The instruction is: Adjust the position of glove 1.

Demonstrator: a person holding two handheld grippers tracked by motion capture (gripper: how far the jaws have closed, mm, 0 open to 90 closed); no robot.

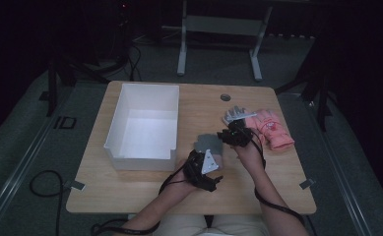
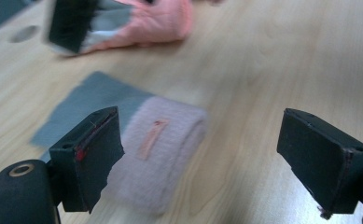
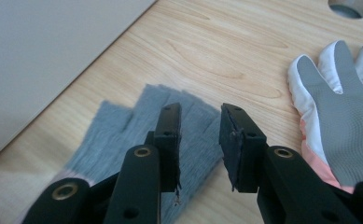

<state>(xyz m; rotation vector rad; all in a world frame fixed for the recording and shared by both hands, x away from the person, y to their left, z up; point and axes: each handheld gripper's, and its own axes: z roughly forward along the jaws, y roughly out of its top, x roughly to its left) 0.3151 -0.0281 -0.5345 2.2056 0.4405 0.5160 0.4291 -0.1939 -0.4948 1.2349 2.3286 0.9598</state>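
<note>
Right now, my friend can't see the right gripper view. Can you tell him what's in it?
Two black tongs, slightly apart and holding nothing, hover over a flat grey knitted glove with a pale pink cuff on the light wooden table. A pink, white and grey padded glove lies at right, a white plastic box's wall at upper left.

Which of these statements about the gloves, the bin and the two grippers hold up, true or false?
1. The white bin holds a glove. False: nothing lies in it.
2. The grey glove lies flat on the table. True.
3. The left gripper clamps the grey glove's pale cuff. False: its jaws stand wide apart, gripping nothing.
4. The pink glove lies right of the grey one in the high view. True.
5. The right gripper holds nothing. True.
</note>
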